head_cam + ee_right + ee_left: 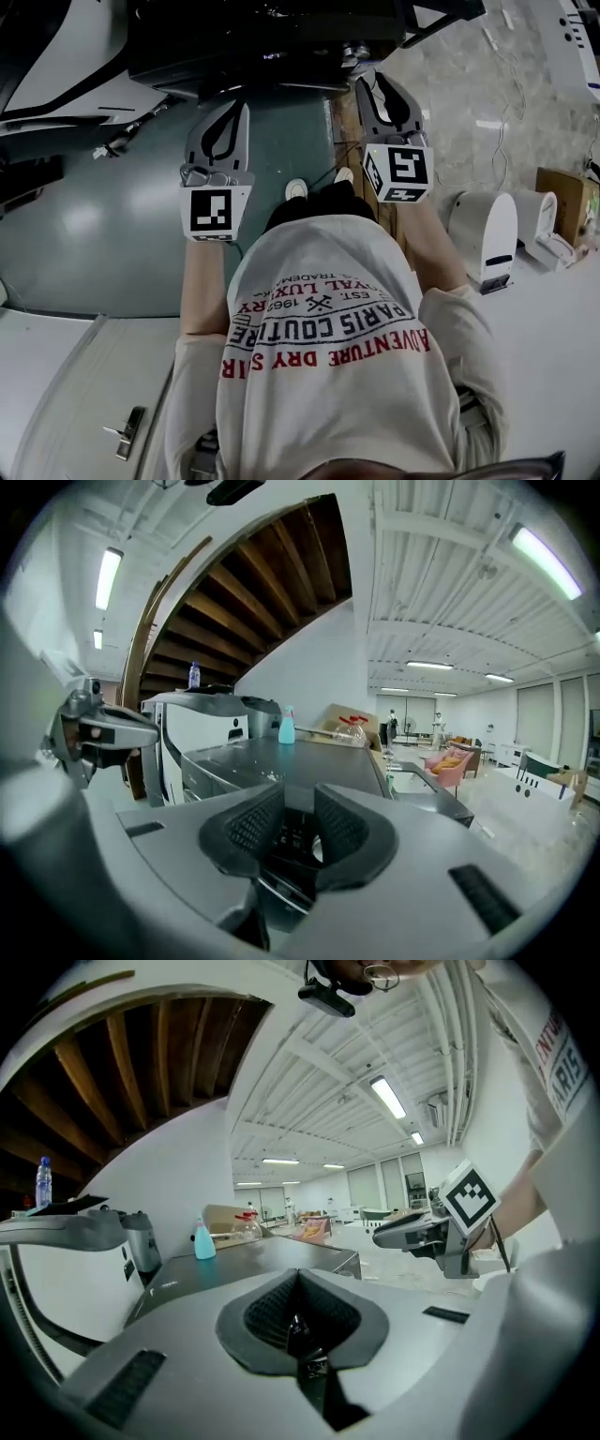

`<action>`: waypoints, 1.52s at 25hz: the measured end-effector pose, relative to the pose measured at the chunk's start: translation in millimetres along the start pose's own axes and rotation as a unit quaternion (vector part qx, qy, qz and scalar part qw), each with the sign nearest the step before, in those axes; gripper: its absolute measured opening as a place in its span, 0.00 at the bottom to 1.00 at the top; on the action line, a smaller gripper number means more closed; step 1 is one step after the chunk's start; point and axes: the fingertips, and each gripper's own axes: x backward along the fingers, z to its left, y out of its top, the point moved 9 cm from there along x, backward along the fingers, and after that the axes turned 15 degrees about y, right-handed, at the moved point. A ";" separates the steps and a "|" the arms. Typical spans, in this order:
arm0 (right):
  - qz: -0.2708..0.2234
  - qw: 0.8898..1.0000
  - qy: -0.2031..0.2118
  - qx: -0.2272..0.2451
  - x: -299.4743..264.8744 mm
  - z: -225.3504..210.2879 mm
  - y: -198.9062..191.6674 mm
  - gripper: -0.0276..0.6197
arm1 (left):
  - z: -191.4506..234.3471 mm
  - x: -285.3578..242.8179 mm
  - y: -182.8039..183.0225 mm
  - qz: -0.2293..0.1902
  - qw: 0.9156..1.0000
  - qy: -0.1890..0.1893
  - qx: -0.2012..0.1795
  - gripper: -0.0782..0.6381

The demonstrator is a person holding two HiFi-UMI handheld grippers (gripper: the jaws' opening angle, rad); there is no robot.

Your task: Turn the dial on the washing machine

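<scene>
Right now your left claw is closed, its black ribbed pads pressed together with nothing between them. In the head view it is at 10 o'clock from your white printed T-shirt, over the grey-green floor. Straight ahead of it, at 12 o'clock, stands the dark grey, flat-topped washing machine, with a teal spray bottle upright at the far edge of its top.

Your right claw is at 1 o'clock from the T-shirt, near the machine's front. Its pads stand a narrow gap apart and grip nothing. Through that gap you look onto the machine's dark front panel. A small pale round spot shows there, at 3 o'clock inside the gap, but whether it is the dial cannot be told.

At 3 o'clock, a white rounded appliance stands on a white table.
</scene>
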 end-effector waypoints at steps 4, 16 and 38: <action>-0.026 1.000 -0.001 0.006 20.4 12.7 24.9 0.15 | 10.5 17.3 18.7 -0.024 1.000 0.003 0.004 0.13; -0.070 0.996 0.026 0.055 60.8 32.6 68.5 0.09 | 24.2 44.2 66.2 -0.074 0.996 -0.004 0.050 0.13; -0.088 0.994 0.052 0.033 69.2 46.8 70.3 0.09 | 4.7 60.7 70.9 -0.078 0.996 -0.038 0.030 0.13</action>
